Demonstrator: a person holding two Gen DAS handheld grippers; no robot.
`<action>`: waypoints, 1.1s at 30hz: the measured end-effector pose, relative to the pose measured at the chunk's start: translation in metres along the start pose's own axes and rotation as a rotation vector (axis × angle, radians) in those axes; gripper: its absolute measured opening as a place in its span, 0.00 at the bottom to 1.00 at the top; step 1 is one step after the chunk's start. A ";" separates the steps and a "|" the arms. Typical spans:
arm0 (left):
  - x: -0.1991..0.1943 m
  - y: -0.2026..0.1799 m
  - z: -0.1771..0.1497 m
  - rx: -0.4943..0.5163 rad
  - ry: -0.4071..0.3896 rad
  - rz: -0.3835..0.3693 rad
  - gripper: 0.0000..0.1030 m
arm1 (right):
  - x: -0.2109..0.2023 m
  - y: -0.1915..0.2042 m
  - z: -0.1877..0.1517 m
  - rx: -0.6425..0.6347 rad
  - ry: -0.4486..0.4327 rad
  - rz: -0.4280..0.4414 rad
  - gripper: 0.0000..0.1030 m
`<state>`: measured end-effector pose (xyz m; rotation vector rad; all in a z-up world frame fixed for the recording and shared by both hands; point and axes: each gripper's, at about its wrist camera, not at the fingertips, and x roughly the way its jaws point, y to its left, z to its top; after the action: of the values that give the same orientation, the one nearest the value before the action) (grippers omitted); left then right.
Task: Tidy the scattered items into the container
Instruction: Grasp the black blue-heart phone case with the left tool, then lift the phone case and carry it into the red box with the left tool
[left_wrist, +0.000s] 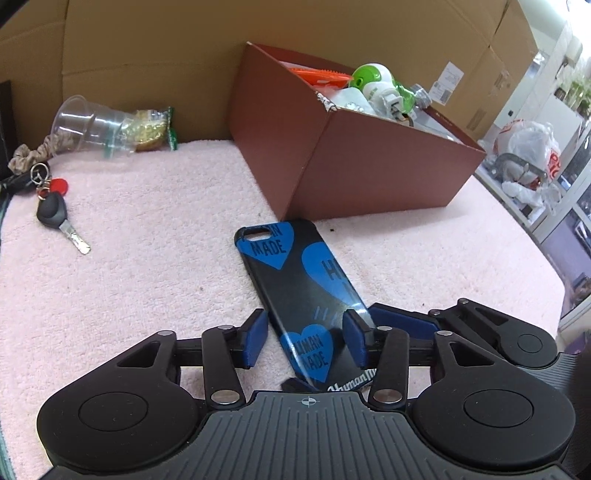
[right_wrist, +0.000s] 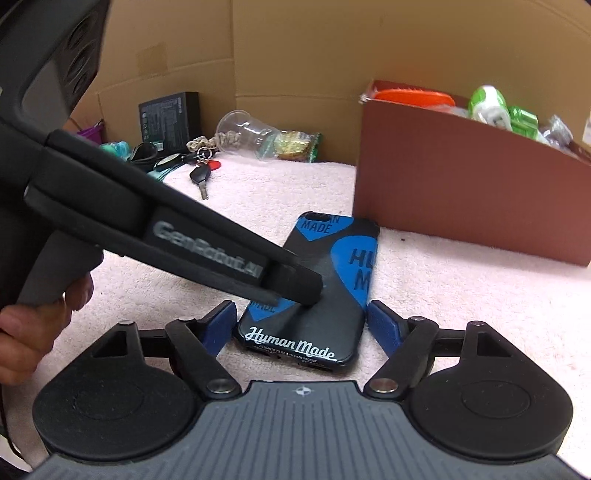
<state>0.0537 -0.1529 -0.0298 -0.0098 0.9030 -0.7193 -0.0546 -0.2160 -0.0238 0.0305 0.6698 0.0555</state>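
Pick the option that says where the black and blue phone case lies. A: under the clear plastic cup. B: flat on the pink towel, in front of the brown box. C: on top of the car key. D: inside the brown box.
B: the phone case lies flat on the pink towel, just in front of the brown box, apart from the clear plastic cup and the car key.
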 end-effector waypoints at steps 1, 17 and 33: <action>0.001 -0.003 0.000 0.014 -0.001 0.011 0.60 | 0.002 0.000 0.002 0.008 0.003 -0.006 0.80; -0.019 -0.030 -0.015 0.046 -0.039 0.058 0.46 | -0.014 0.007 -0.007 0.032 -0.034 -0.068 0.76; -0.075 -0.078 0.000 0.125 -0.194 0.064 0.47 | -0.078 0.013 0.003 0.018 -0.207 -0.107 0.76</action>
<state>-0.0210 -0.1698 0.0471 0.0588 0.6695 -0.7007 -0.1142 -0.2083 0.0276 0.0171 0.4643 -0.0564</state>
